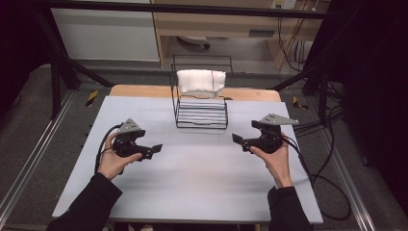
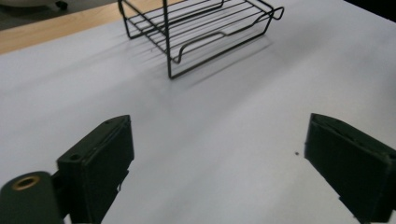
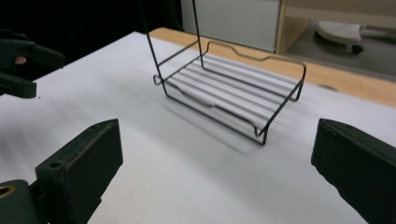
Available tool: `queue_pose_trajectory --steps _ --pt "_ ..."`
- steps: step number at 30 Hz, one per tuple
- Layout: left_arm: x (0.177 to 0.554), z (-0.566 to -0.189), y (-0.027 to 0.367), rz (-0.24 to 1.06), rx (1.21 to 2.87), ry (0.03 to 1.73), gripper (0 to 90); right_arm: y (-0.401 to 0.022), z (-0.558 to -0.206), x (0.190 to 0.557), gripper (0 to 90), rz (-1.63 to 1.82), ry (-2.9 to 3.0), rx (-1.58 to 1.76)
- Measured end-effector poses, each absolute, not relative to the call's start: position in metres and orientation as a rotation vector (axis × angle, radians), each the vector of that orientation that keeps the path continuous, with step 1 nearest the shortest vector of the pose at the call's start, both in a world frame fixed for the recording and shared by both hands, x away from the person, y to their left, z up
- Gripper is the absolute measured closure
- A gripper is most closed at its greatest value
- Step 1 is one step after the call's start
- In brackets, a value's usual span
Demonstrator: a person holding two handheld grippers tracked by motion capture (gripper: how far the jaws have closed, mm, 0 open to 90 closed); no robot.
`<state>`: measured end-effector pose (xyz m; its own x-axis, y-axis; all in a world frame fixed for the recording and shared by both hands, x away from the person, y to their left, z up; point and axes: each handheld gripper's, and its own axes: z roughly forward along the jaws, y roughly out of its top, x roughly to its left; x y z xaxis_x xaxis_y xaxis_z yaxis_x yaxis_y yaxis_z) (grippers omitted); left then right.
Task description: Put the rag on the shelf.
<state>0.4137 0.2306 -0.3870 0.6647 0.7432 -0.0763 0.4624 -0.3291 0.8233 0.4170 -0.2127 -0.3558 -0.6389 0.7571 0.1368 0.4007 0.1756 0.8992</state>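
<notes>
- The left gripper (image 1: 155, 149) is low over the white table (image 1: 192, 178), jaws spread wide with nothing between them.
- The right gripper (image 1: 238, 139) sits opposite, also spread wide and empty, jaws pointing inward.
- Between and beyond them, well apart from both, the black wire rack (image 1: 202, 115) stands at the table's far edge.
- A folded white towel (image 1: 201, 82) rests on the rack's upper tier; the lower shelf (image 3: 233, 95) is bare.
</notes>
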Motion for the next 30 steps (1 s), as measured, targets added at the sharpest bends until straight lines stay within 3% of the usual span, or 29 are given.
queue_pose_trajectory --steps 17,30 --pt "0.380 -0.428 0.276 0.402 1.984 0.988 3.0 -0.248 -0.424 0.382 0.6 1.431 2.225 1.184" --pt "0.368 -0.443 0.289 0.410 1.993 0.987 3.7 -0.267 -0.442 0.365 0.6 1.414 2.247 1.206"
